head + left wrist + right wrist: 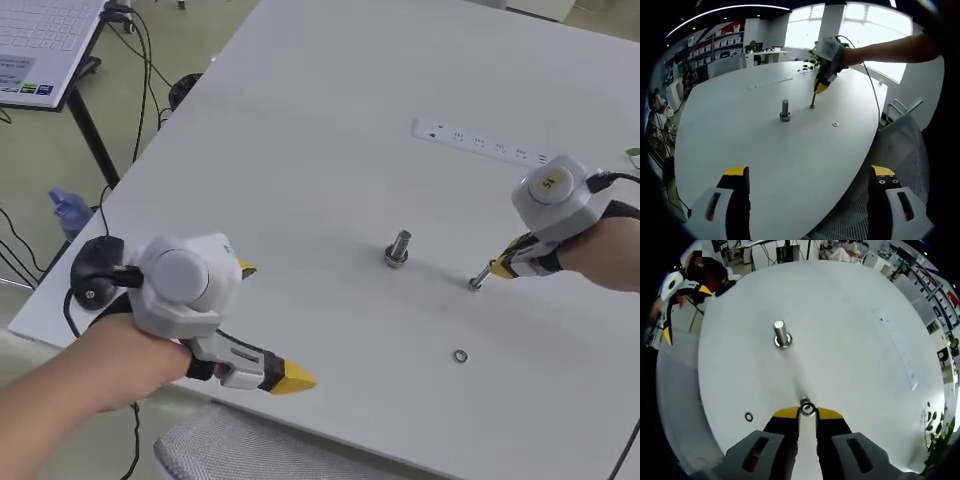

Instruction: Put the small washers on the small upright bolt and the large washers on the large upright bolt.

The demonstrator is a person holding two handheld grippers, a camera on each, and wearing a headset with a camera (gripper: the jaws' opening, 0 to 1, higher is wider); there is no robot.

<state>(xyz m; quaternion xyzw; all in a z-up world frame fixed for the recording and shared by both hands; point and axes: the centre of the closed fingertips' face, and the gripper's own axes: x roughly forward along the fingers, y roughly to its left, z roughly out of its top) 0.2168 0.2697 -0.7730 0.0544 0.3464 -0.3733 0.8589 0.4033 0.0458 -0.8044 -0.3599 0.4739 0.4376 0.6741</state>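
The large upright bolt [398, 247] [785, 110] [782, 334] stands mid-table on its wide head. To its right is the thin small bolt [477, 282] [812, 102]. My right gripper [497, 269] [807, 410] is at the small bolt's top, its yellow jaws nearly together around a small ring-shaped washer [807, 407]. One loose washer [460, 355] [835, 123] [748, 416] lies flat on the table nearer the front edge. My left gripper [270, 323] [808, 172] hovers over the table's front left edge, jaws wide apart and holding nothing.
A white power strip [480, 143] [897, 345] lies at the back of the white table [300, 150]. A mesh chair [230, 450] [900, 145] stands by the front edge. A laptop [40, 40] sits on a stand to the far left, with cables below.
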